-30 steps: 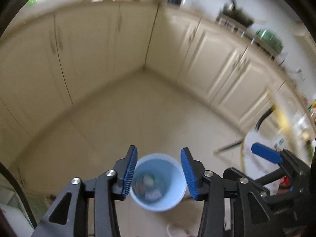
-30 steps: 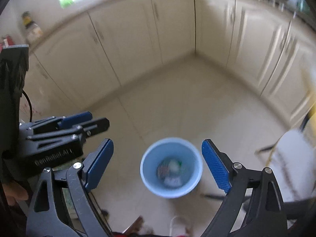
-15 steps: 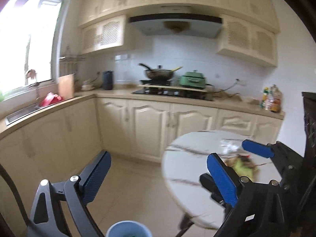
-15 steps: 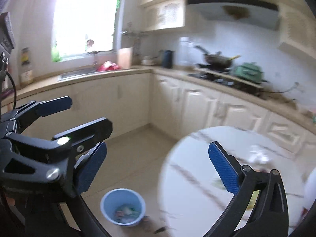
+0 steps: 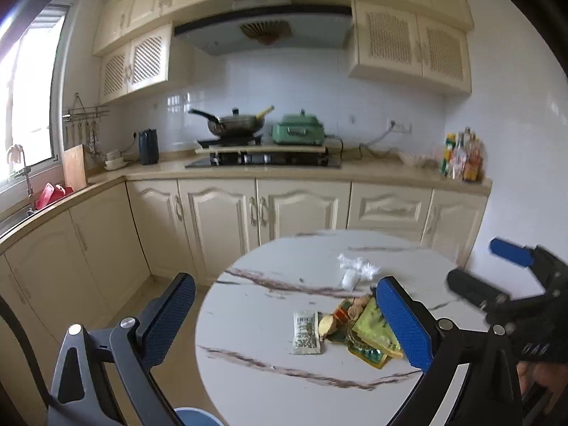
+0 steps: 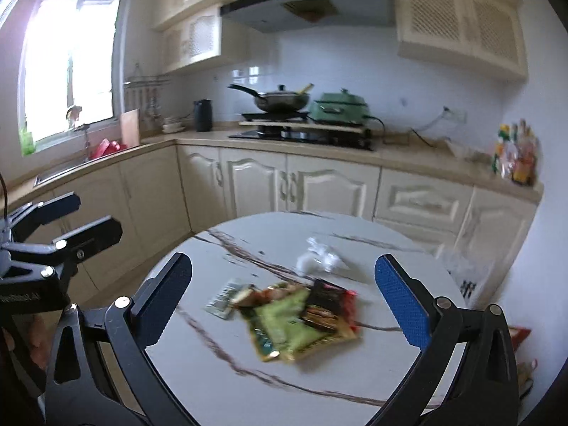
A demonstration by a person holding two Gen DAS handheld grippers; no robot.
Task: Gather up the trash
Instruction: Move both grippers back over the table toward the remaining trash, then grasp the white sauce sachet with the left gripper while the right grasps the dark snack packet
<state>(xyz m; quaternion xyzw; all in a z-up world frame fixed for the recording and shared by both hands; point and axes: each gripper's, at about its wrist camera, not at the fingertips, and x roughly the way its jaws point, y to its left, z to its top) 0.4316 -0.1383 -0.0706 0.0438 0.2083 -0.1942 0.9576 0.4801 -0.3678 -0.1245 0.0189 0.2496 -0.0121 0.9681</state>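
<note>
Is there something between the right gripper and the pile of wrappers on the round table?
Nothing visible. The right gripper is open and empty, and the wrapper pile lies uncovered on the round table ahead of it; the crumpled white plastic sits beyond the pile.

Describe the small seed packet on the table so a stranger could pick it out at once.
Start at the round marble table in front of the cream kitchen cabinets. Near its middle lies a heap of wrappers; the seed packet lies flat at that heap's left edge, beside a pale food scrap. It alone is a clear rectangle showing dark specks, unlike the green and yellow wrappers.
</note>
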